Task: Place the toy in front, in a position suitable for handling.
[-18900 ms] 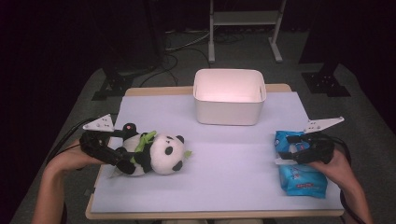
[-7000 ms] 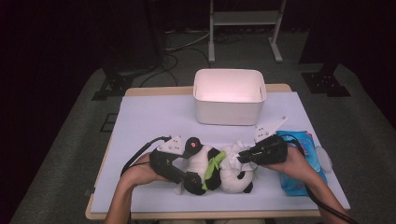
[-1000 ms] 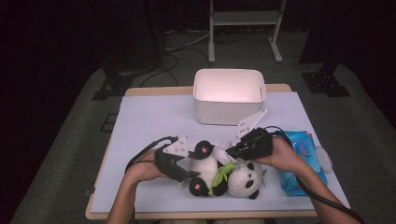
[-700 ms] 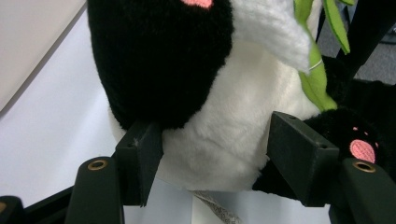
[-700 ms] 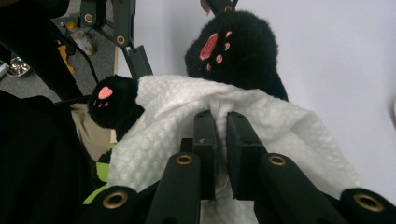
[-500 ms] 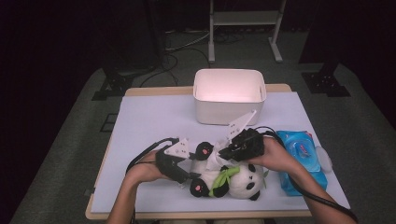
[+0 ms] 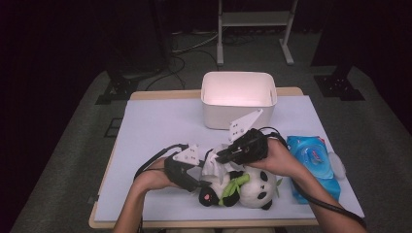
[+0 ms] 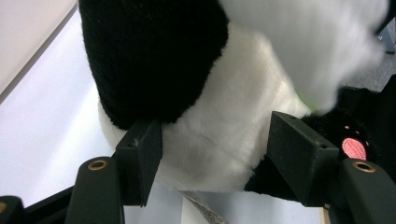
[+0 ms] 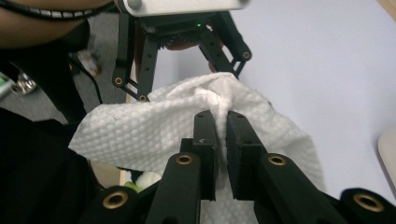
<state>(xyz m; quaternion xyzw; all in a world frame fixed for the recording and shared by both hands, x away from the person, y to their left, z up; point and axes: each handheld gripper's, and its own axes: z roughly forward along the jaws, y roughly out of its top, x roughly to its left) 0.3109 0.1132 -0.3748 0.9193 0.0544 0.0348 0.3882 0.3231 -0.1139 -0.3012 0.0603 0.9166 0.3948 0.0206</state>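
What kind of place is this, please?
Probably a recording studio or lab: the table stands alone among dark curtains, with cables on grey carpet and a metal stand behind it.

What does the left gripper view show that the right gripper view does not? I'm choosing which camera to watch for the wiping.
The left gripper view alone shows the left gripper with its jaws pressed on either side of the plush panda, across its white and black fur, and a pink paw pad beside one jaw.

The right gripper view alone shows the right gripper shut on a fold of the white wipe, with the other gripper's linkage beyond it.

Both share the pale table surface and the wipe, which is blurred at the top right of the left gripper view.
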